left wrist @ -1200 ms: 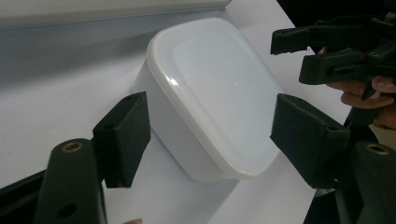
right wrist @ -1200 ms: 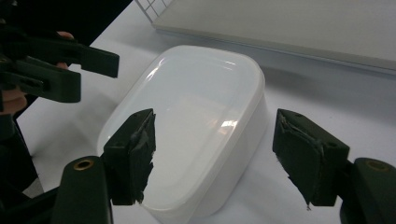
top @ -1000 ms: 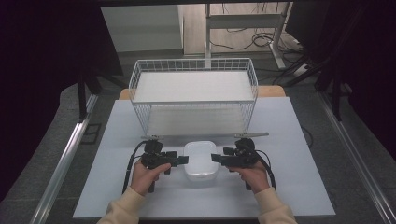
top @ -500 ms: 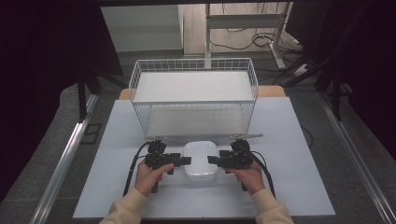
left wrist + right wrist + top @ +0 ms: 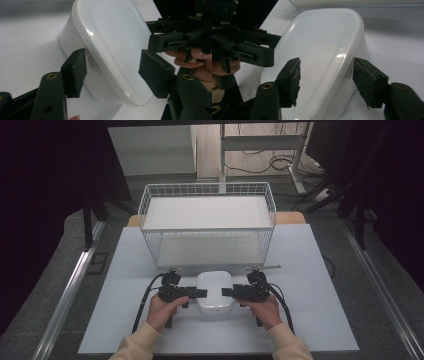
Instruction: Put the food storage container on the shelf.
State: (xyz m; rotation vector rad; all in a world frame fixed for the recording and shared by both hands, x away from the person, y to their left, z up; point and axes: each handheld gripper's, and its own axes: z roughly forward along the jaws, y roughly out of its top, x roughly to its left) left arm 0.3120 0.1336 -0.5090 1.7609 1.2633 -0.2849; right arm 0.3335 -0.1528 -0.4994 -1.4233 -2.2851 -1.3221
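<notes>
A white plastic container (image 5: 214, 290) with a shut lid stands on the white table, just in front of the wire basket. My left gripper (image 5: 199, 293) reaches it from the left and my right gripper (image 5: 228, 292) from the right, each held level in a hand. In the left gripper view the jaws (image 5: 113, 72) straddle the container's (image 5: 112, 37) lid rim. The right gripper's jaws (image 5: 325, 80) straddle the opposite rim of the container (image 5: 324, 42). Both pairs have just been closing on the rim, and small gaps still show at the pads.
A white wire basket (image 5: 207, 247) with a white floor stands behind the container, close to its far side. The white table top (image 5: 320, 320) extends to both sides. Black cables trail from each gripper toward the front edge. Dark floor and metal rails flank the table.
The right hand has slid slightly left toward the container. The left hand has hardly moved. The container stays in place.
</notes>
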